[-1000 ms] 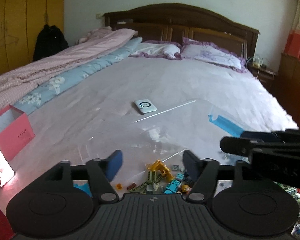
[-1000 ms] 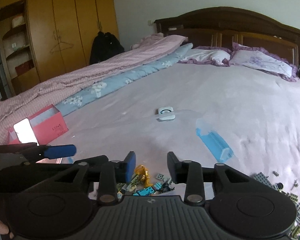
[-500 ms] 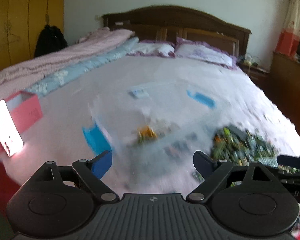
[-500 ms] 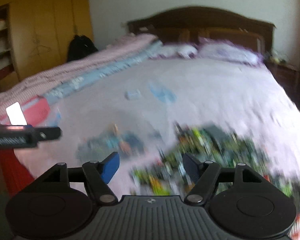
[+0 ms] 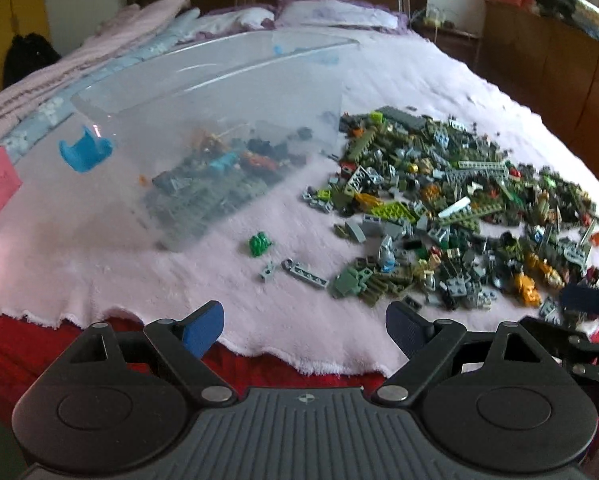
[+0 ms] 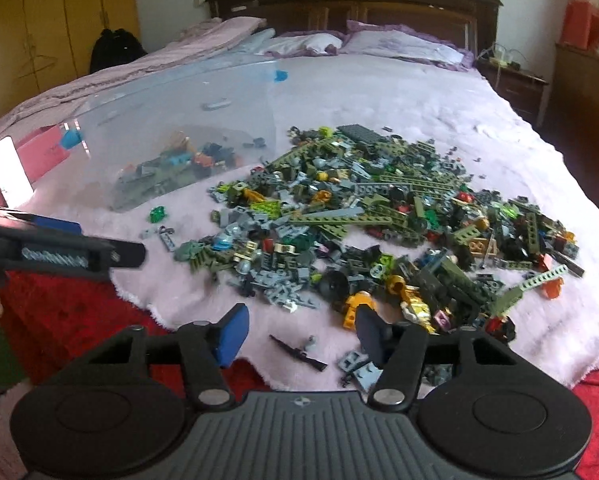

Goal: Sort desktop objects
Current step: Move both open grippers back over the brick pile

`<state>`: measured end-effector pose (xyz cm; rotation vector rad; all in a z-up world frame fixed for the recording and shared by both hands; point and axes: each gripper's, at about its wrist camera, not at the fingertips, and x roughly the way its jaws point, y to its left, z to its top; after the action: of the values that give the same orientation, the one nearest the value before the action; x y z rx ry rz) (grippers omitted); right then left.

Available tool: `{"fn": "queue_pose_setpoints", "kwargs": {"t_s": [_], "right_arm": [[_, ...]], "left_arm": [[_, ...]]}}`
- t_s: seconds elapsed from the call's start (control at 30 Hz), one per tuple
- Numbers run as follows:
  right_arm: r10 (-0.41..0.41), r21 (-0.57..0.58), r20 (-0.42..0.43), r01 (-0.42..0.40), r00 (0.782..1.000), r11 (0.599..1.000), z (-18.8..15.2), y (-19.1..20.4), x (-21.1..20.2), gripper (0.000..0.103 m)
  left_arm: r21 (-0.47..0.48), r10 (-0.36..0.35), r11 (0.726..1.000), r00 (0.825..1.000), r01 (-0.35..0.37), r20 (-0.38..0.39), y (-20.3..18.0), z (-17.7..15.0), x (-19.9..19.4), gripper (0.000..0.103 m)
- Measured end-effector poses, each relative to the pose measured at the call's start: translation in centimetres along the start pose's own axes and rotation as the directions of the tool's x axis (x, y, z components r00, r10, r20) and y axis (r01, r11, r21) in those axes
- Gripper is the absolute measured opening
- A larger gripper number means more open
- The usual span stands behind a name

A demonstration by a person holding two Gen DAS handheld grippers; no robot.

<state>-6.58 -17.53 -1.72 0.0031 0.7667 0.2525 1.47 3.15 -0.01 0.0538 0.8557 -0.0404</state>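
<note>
A large pile of small building bricks (image 5: 451, 208) (image 6: 379, 232), mostly green and grey, lies on a pink blanket (image 5: 179, 280). To its left stands a clear plastic bin (image 5: 203, 100) (image 6: 171, 112) with blue latches, holding several bricks (image 5: 219, 164). A green piece (image 5: 260, 244) and a grey beam (image 5: 303, 274) lie loose between them. My left gripper (image 5: 304, 322) is open and empty near the blanket's front edge. My right gripper (image 6: 298, 334) is open and empty over the pile's near edge, above a thin black piece (image 6: 297, 353).
A pink box (image 6: 39, 156) sits at the far left with a bright white card (image 6: 8, 172). The blanket's scalloped edge (image 5: 259, 350) ends over red bedding (image 6: 67, 312). Pillows (image 6: 403, 46) and the headboard lie far back. A wooden cabinet (image 5: 547, 52) stands right.
Both grippers pulled back from over the bin toward the bed's near edge and opened wider. The brick pile has come into view on the right.
</note>
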Motion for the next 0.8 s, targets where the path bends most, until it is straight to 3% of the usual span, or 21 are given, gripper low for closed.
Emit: {"fn": "queue_pose_setpoints", "kwargs": {"t_s": [0.2,0.4,0.67,0.77,0.8], "right_arm": [[0.078,-0.035,-0.024,-0.079,0.997,0.996,1.5,1.6,2.0,0.022],[0.158,-0.071,-0.050,-0.161,0.986,0.984,2.7,3.3,4.3,0.023],[0.163,-0.129,-0.073,-0.172,0.984,0.977,3.0,4.6,7.2,0.024],[0.151,-0.142,-0.067,-0.160,0.986,0.977,2.9,4.5,7.5,0.014],[0.138,-0.146,-0.066,-0.146,0.988,0.978,2.8,4.4,7.5,0.007]], "left_arm": [[0.007,0.029,1.000,1.000,-0.029,-0.005,0.4,-0.2,0.8,0.088],[0.006,0.053,0.999,0.998,-0.053,-0.042,1.0,-0.7,1.5,0.088],[-0.003,0.060,0.998,0.997,-0.060,-0.045,1.7,-0.8,2.1,0.088],[0.034,0.048,0.998,0.999,-0.047,-0.017,1.6,-0.4,2.3,0.078],[0.058,0.041,0.997,0.999,-0.041,-0.003,1.5,-0.2,2.5,0.065]]}}
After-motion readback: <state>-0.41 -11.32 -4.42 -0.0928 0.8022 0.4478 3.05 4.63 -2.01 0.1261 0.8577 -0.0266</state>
